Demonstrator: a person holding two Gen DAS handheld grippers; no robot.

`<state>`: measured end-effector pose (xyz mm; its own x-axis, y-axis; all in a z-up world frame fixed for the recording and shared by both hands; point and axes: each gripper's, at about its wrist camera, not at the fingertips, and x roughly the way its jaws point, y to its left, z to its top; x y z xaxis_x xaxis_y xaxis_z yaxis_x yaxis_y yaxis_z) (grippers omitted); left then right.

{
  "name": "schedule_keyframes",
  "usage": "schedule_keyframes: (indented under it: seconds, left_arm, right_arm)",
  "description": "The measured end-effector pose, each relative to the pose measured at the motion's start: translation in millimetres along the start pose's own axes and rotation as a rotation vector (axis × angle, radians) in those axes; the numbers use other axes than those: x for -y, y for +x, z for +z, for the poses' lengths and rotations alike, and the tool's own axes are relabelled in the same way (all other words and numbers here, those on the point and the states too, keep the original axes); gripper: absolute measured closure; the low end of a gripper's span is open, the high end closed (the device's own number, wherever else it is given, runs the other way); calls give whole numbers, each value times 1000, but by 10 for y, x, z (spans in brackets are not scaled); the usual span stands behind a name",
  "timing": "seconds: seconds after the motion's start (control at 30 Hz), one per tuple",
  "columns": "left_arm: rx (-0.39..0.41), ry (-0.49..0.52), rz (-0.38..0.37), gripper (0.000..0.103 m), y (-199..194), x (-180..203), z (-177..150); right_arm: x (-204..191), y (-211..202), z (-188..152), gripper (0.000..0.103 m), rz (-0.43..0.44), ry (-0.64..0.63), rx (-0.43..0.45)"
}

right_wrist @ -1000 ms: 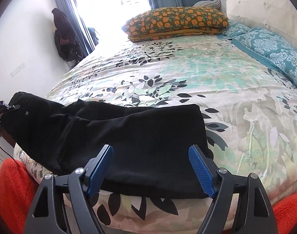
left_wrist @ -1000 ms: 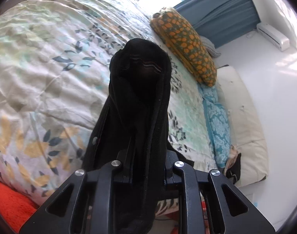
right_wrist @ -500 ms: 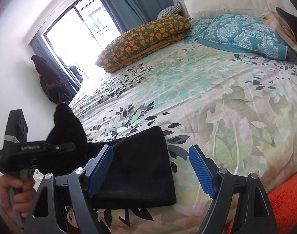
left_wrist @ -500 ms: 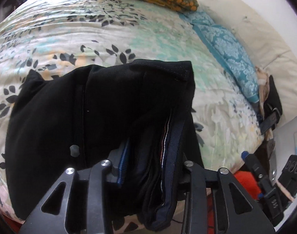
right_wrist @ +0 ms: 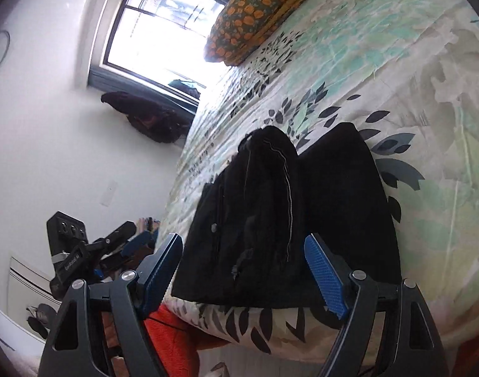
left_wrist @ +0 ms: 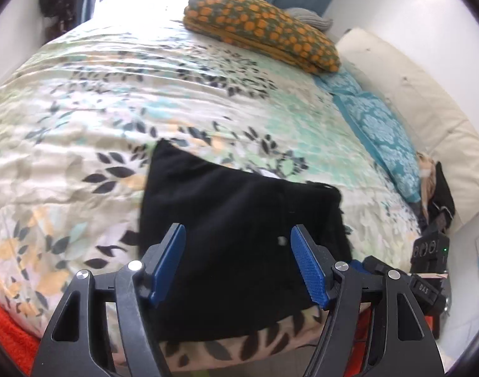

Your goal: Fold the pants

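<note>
Lying folded on the bed [left_wrist: 82, 119], pants [left_wrist: 239, 220] sit below both open tools.

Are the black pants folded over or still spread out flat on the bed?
Folded. The black pants lie as a compact stacked bundle near the edge of the bed, one layer doubled over another, an inner seam showing on top.

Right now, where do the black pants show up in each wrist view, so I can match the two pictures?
Left wrist view: the black pants lie folded in the lower centre, on the floral bedspread near the bed's front edge.
Right wrist view: the pants fill the centre, bunched up at their far end.
Shared landmark: the orange-spotted pillow, at the top in both views.
</note>
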<state>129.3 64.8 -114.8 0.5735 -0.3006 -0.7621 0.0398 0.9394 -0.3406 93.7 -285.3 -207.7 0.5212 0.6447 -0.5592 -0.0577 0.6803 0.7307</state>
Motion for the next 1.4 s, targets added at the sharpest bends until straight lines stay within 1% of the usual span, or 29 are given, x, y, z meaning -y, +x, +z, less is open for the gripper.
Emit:
schedule_keyframes:
  seconds: [0.03,0.1,0.13,0.17,0.2,0.23,0.27,0.3,0.33,0.4,0.5,0.57,0.7,0.73,0.77,0.8,0.83,0.87,0.9,0.93,1.0,1.03,1.07,1.1,1.17,1.27,1.33,1.37,1.4]
  left_arm:
    - [13,-30,48,31,-8,-190,-58]
    - [29,-83,109,31,29,-514,-232]
    - [24,-109,131,31,64,-650,-333]
    - [13,-132,151,31,90,-782,-411]
    - [-6,-157,174,31,122,-896,-465]
    - [-24,-192,188,31,152,-989,-485]
    - [-25,-231,179,32,159,-1060,-480]
    - [-2,-261,155,31,116,-1116,-452]
    - [27,-271,142,31,44,-1124,-423]
    - [66,-247,146,31,-39,-1089,-378]
    - [67,-202,141,31,-17,-966,-372]
    - [41,-182,124,31,57,-896,-400]
    - [-3,-125,137,31,214,-742,-458]
    - [-6,-108,142,31,228,-705,-472]
    - [-7,-88,148,31,232,-666,-485]
    - [-7,-67,155,31,235,-629,-499]
    - [-6,-46,165,31,236,-595,-512]
    - [-6,-29,176,31,236,-567,-519]
    - [-6,-18,187,31,235,-545,-518]
    - [-5,-12,199,31,228,-529,-509]
    - [13,-7,221,31,188,-491,-459]
    - [34,0,218,31,161,-450,-409]
    - [55,15,206,31,153,-389,-336]
    - [65,39,191,31,173,-309,-240]
    - [51,90,165,31,296,-117,-4]
    - [4,136,92,31,592,158,361]
    - [-3,163,98,31,830,310,544]
    - [-11,180,106,31,972,368,607]
    - [-31,202,110,31,1137,415,655]
  right_arm:
    - [-19,141,21,23,-27,-5,-38]
    - [-31,389,68,23,-78,8,-105]
    - [-49,493,83,27,-86,3,-143]
    - [-77,577,93,40,-103,-2,-178]
    - [-128,605,109,76,-144,-20,-186]
    - [-205,590,120,80,-149,-44,-180]
    - [-325,535,132,81,-153,-81,-165]
    - [-453,448,156,82,-146,-115,-140]
    - [-553,329,195,83,-121,-128,-105]
    - [-702,55,266,83,-66,-130,-28]
    - [-677,-264,323,83,-70,-118,41]
    - [-493,-293,344,83,-102,-77,34]
    - [257,-145,170,83,-235,52,-41]
    - [443,-125,98,81,-229,104,-38]
    - [608,-121,27,78,-201,166,-18]
    - [737,-139,-6,73,-147,239,4]
    - [823,-135,9,69,-98,300,13]
    - [837,-157,39,67,-83,313,10]
    - [794,-199,75,60,-106,286,12]
    - [724,-267,97,52,-162,244,29]
    - [503,-433,133,42,-319,139,86]
    - [366,-514,156,42,-378,79,122]
    - [223,-573,215,41,-409,17,157]
    - [86,-607,309,41,-413,-43,186]
    - [-170,-565,537,41,-370,-140,203]
    - [-480,-258,869,42,-294,-246,156]
    - [-573,-20,969,42,-275,-315,122]
    - [-530,119,1003,42,-271,-331,88]
    - [-439,266,988,42,-289,-325,43]
